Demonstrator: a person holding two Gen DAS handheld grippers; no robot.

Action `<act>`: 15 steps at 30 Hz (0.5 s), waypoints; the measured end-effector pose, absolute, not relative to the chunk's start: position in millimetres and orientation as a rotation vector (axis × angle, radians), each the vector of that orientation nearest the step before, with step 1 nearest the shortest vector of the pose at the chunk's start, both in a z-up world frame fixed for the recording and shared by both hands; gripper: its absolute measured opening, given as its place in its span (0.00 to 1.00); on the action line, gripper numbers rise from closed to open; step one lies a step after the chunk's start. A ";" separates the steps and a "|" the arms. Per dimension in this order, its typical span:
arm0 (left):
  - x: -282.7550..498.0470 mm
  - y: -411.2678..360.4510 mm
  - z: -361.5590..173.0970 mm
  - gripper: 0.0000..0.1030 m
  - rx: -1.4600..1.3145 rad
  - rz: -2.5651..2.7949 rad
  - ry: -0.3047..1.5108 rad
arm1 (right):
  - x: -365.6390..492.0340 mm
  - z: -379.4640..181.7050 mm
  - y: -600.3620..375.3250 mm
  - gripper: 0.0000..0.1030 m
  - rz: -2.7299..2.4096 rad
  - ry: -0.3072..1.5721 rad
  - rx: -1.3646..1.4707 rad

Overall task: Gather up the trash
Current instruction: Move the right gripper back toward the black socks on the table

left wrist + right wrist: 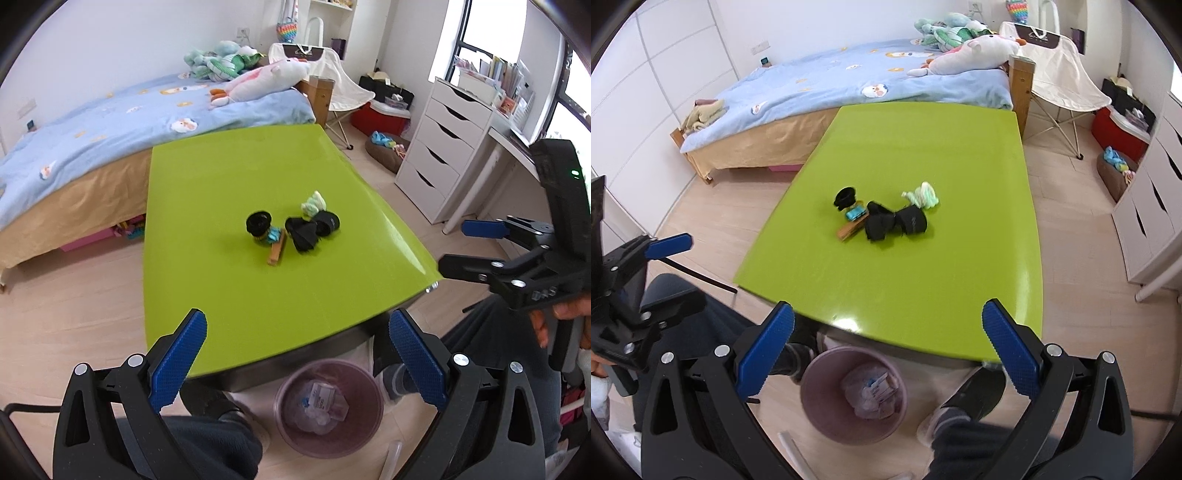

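Left wrist view, read from left to right: the left gripper (297, 354) fills the lower frame, its blue pads (177, 363) spread wide with nothing between them. At frame centre, on the green table (207, 184), lies the trash to be collected. From the left it comprises one black ring-shaped cap (258, 223) with a small blue scrap (274, 233) beside it, one brown wooden piece (277, 252), one crumpled black wrapper (302, 233), one black cylinder (328, 223) and one pale green wad (314, 204). The items touch or overlap, so the count of six is a judgement. Below the table's near edge, at lower centre, stands one pink waste bin (328, 406), already holding clear wrappers. At the right edge the right gripper (469, 245) is seen side-on, its fingers likewise apart and empty.

Right wrist view: the same cluster sits at frame centre, the bin at lower centre and the left gripper at the left edge.

Both grippers are well apart from the trash. The step in hand appears to be the first reach. It is best done by taking an outlying piece, such as the green wad or the cap. The jaws should close on one item only, so that its neighbours are not dragged off the table.
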State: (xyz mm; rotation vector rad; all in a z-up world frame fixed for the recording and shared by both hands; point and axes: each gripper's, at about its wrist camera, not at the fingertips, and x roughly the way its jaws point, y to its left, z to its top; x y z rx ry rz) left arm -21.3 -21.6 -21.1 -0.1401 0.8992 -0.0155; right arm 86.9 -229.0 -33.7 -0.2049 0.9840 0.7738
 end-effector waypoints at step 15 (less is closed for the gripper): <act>2.8 -6.8 -27.0 0.92 -0.167 0.002 0.913 | 175.3 -79.0 -165.8 0.97 0.852 1.038 -0.361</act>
